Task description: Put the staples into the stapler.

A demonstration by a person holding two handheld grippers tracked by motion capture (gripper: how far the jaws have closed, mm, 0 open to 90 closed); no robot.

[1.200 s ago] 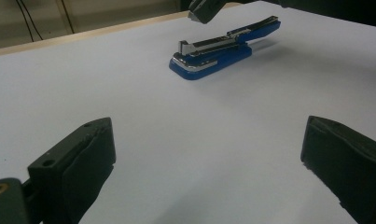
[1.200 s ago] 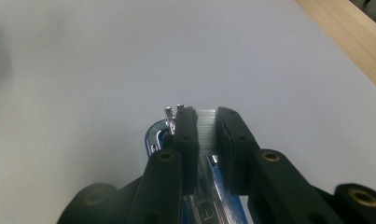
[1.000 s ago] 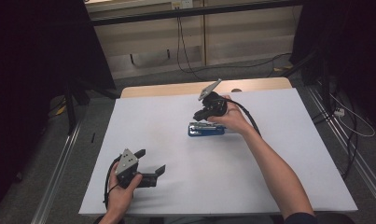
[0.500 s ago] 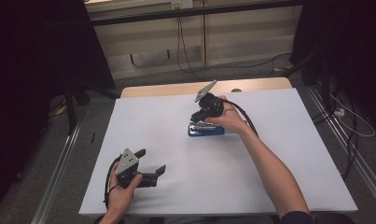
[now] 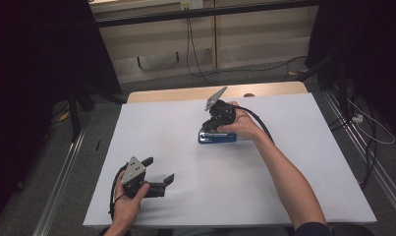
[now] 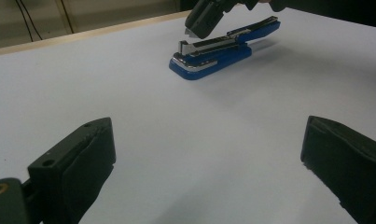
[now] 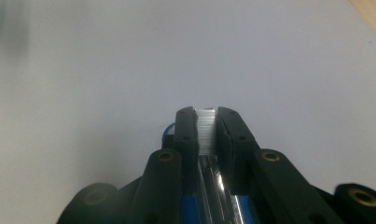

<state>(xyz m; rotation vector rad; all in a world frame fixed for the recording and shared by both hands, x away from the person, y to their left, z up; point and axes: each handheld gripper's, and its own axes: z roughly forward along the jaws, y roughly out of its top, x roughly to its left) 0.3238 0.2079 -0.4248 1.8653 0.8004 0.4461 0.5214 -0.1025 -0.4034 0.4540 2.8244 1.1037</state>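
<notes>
Right gripper view: right gripper (image 7: 207, 114) jaws pinching a staple strip (image 7: 207, 128) over the open blue stapler (image 6: 209, 61), same as before, not loaded yet. Left gripper (image 5: 158, 168) jaws wide open, well away from the stapler.

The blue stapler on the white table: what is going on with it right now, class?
A person works at a white table with a gripper in each hand. The right gripper is over the blue stapler, its jaws closed on a strip of staples above the stapler's open metal channel. The left gripper rests near the table's front edge, jaws wide open, holding nothing.
</notes>
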